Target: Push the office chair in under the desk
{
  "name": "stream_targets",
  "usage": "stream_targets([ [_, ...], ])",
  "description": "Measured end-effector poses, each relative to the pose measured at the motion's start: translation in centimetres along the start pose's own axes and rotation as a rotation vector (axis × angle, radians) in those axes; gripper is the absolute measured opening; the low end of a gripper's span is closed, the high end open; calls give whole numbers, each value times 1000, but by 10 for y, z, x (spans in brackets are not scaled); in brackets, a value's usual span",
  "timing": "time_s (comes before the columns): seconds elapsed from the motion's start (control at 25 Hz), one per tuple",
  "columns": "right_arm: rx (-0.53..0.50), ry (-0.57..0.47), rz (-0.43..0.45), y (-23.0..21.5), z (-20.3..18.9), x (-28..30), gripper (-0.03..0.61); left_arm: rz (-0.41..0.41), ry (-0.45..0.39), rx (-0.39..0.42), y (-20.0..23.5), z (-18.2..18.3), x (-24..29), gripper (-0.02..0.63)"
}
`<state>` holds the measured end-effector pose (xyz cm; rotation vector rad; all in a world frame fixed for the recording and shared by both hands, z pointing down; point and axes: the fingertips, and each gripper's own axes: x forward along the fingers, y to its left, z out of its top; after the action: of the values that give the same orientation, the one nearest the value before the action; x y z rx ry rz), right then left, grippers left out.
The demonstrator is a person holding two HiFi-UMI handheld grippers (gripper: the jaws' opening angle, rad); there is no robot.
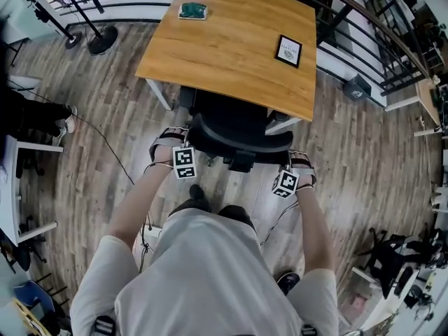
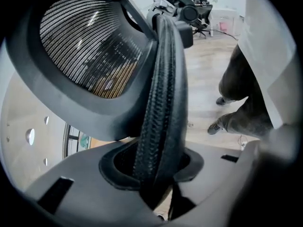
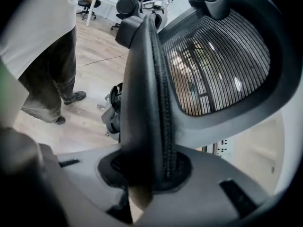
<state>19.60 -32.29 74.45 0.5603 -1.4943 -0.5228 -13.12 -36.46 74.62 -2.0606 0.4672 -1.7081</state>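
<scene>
Your left tool [image 2: 158, 167] is clamped on the left rim of the office chair [image 1: 231, 117], jaws pinching the padded edge of the backrest [image 1: 241, 144]. The backrest runs crosswise between your two tools, roughly in line with the near edge of the worktop [image 1: 231, 40]. That worktop lies straight ahead of both tools, just beyond the chair, and the seat sits partly beneath it. Your right tool [image 3: 149, 167] pinches the opposite rim likewise. Neither tool stands nearer, so the push looks straight forward and evenly shared.
</scene>
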Motion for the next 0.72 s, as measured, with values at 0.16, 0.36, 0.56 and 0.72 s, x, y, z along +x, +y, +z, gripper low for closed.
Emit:
stream_targets([
  [0.16, 15, 15, -4, -18, -4, 14, 66, 5, -15, 11, 24, 3, 15, 124],
  [0.36, 32, 24, -8, -39, -9, 29, 66, 14, -21, 19, 52, 6, 29, 129],
  [0.56, 42, 27, -20, -58, -17, 44, 66, 26, -22, 22, 76, 12, 44, 133],
  [0.72, 47, 30, -29, -69, -21, 54, 67, 29, -22, 27, 90, 15, 55, 133],
])
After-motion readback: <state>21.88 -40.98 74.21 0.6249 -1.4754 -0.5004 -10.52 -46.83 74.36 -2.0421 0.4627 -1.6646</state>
